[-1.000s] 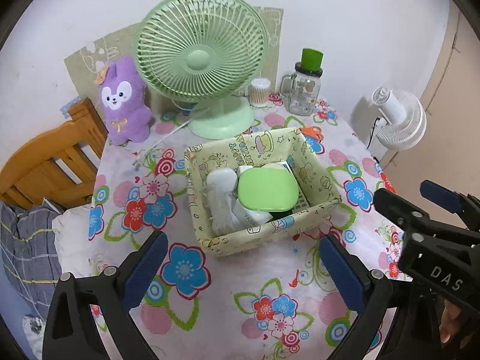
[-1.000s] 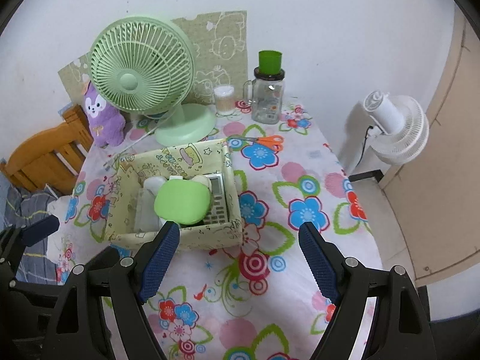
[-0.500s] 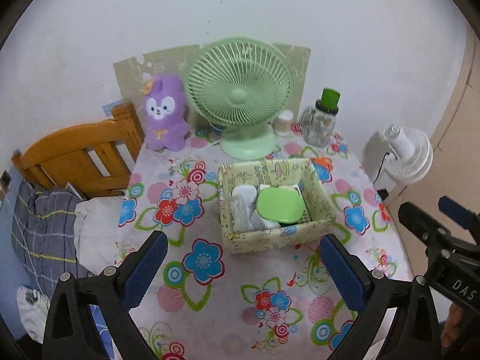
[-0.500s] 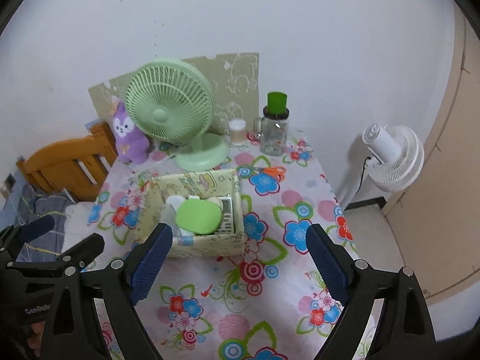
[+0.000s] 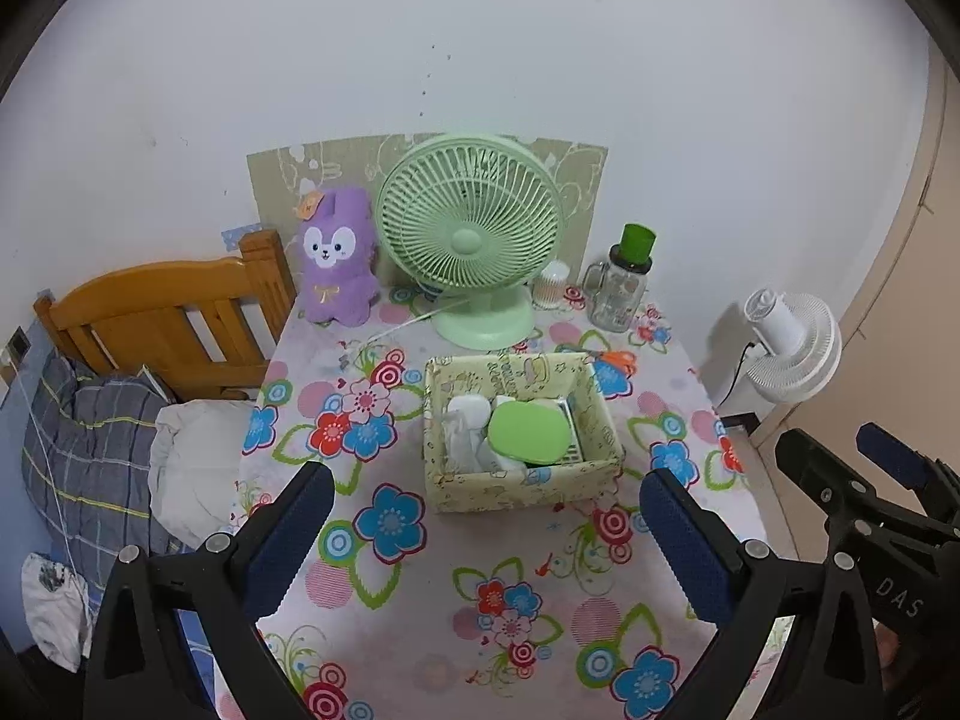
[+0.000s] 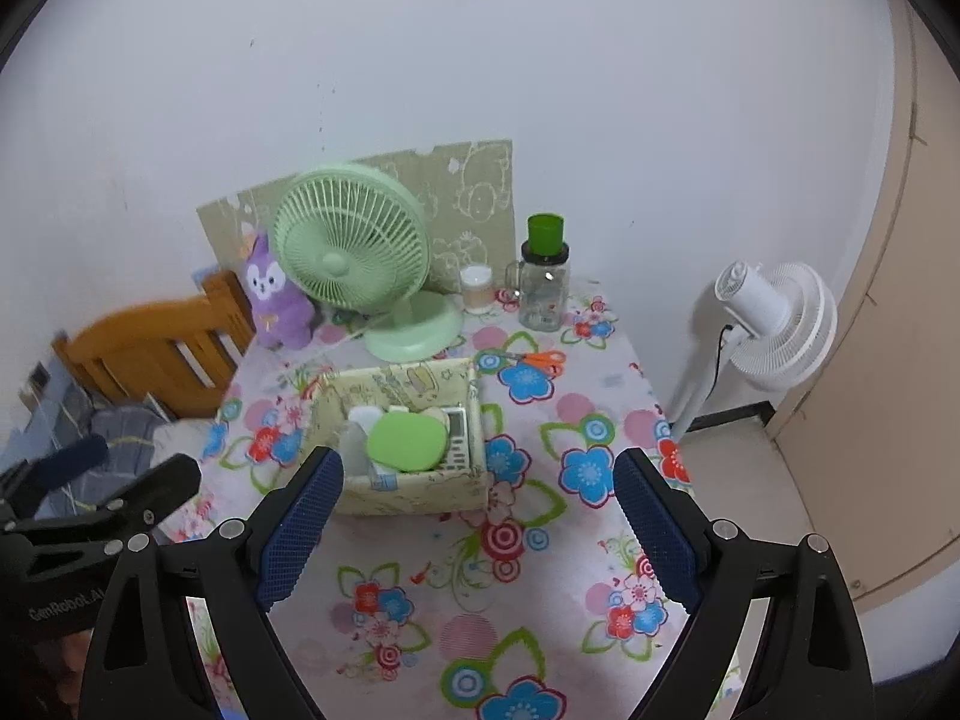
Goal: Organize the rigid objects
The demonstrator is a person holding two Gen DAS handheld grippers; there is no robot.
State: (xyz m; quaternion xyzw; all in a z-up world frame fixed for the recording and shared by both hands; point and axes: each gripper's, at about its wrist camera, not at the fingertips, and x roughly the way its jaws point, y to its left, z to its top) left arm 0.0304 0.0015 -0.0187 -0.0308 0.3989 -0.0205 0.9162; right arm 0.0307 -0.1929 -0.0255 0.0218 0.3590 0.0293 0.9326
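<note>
A pale yellow patterned box (image 5: pixel 521 487) (image 6: pixel 414 489) stands mid-table on the floral tablecloth. In it lie a green rounded case (image 5: pixel 528 437) (image 6: pixel 408 441), white items (image 5: pixel 465 420) and a calculator (image 6: pixel 457 441). Orange-handled scissors (image 6: pixel 537 358) (image 5: pixel 618 358) lie on the cloth behind the box. My left gripper (image 5: pixel 486 531) is open and empty, held high and well back from the box. My right gripper (image 6: pixel 477 525) is open and empty, also high and back; it shows at the right of the left wrist view (image 5: pixel 852 468).
At the table's back stand a green desk fan (image 5: pixel 474 240), a purple plush toy (image 5: pixel 336 255), a cotton swab jar (image 5: pixel 551 285) and a glass jar with green lid (image 5: pixel 621 288). A wooden bed frame (image 5: pixel 162 312) lies left, a white floor fan (image 5: pixel 792 345) right.
Both grippers have pulled up and back from the table, so the box and fan look smaller and farther. Both stay open and empty.
</note>
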